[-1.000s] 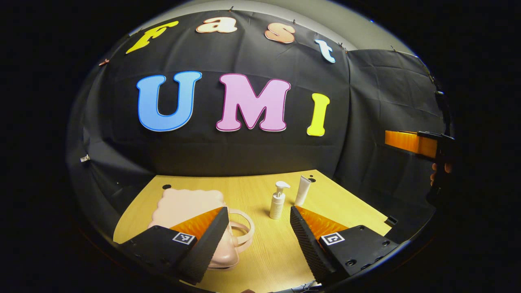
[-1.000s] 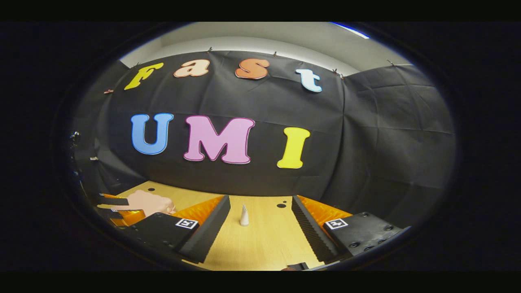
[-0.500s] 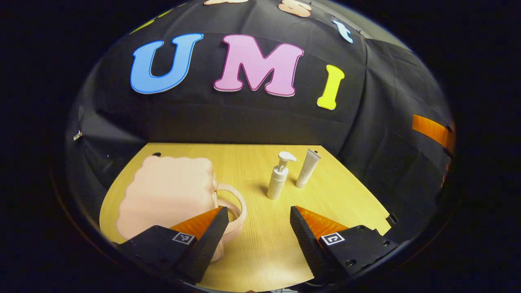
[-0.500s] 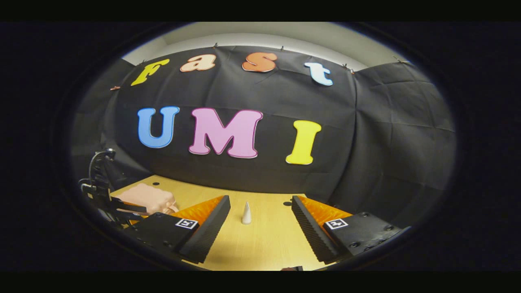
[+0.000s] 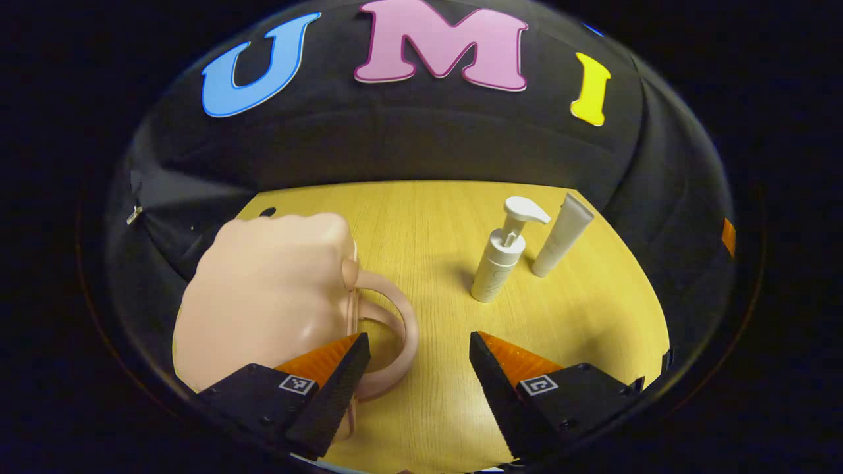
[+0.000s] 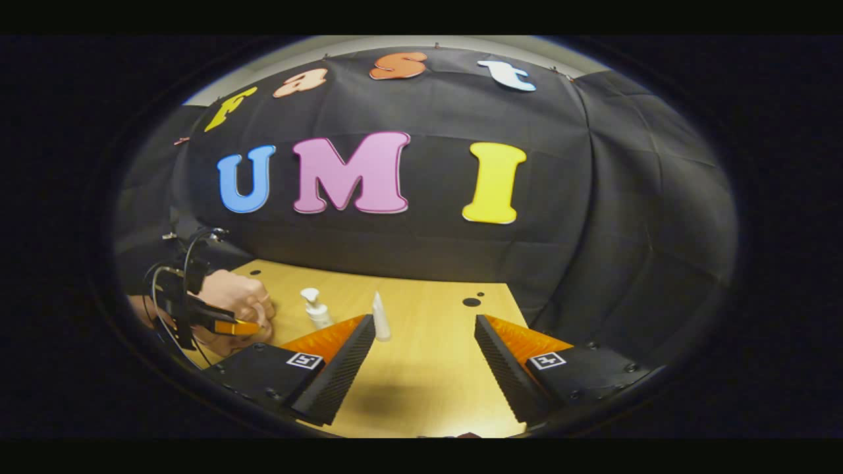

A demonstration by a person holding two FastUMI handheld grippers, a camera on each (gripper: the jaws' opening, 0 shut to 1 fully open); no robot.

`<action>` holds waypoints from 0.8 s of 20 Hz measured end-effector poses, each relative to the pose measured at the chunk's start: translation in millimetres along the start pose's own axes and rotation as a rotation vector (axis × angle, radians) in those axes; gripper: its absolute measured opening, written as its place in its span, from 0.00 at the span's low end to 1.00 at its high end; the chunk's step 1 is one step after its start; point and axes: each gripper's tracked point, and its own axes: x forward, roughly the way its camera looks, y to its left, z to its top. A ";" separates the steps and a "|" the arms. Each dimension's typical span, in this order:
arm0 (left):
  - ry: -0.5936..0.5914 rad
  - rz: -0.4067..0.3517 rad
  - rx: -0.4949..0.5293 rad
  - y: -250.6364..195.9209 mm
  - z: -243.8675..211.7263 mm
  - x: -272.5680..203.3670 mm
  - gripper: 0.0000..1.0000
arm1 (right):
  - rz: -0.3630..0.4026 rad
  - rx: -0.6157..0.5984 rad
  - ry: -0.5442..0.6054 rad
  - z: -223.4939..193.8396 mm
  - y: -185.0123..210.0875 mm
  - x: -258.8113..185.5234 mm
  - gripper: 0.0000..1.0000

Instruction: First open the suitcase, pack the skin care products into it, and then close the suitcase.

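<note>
We see a black cloth wall (image 6: pixel 593 197) draped round the booth, creased and pinned along its top edge, with a corner fold to the right. Above it runs a pale strip of room wall (image 6: pixel 421 42). Below lies a light wooden surface (image 5: pixel 421 217) with a visible grain and small dark holes (image 6: pixel 471 302) near its far edge.

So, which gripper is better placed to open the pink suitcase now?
Left. The left gripper hangs open right over the suitcase, near its handle. The right gripper is open too, but faces the tube, with the suitcase off to its side.
</note>
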 end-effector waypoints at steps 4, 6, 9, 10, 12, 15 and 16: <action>0.074 0.049 0.013 6.7 -3.6 24.3 0.95 | -0.018 0.026 0.099 -43.8 -43.5 8.9 0.97; 0.109 0.053 0.028 3.9 -3.5 35.1 0.94 | -0.052 0.046 0.118 -53.0 -63.7 6.6 0.97; 0.139 0.051 0.071 1.5 -2.7 48.1 0.94 | -0.111 0.103 0.142 -63.8 -84.1 2.4 0.98; 0.147 0.039 0.070 -1.1 -2.7 52.6 0.93 | -0.133 0.122 0.147 -66.4 -87.8 0.8 0.97; 0.188 -0.018 0.047 -10.7 -8.0 59.2 0.94 | -0.172 0.160 0.152 -70.9 -93.7 -3.8 0.97; 0.236 -0.069 0.005 -14.7 -17.0 66.6 0.82 | -0.222 0.206 0.166 -74.4 -97.9 -9.5 0.97; 0.229 -0.047 0.001 -8.7 -15.0 68.2 0.77 | -0.236 0.220 0.172 -75.6 -97.3 -12.6 0.97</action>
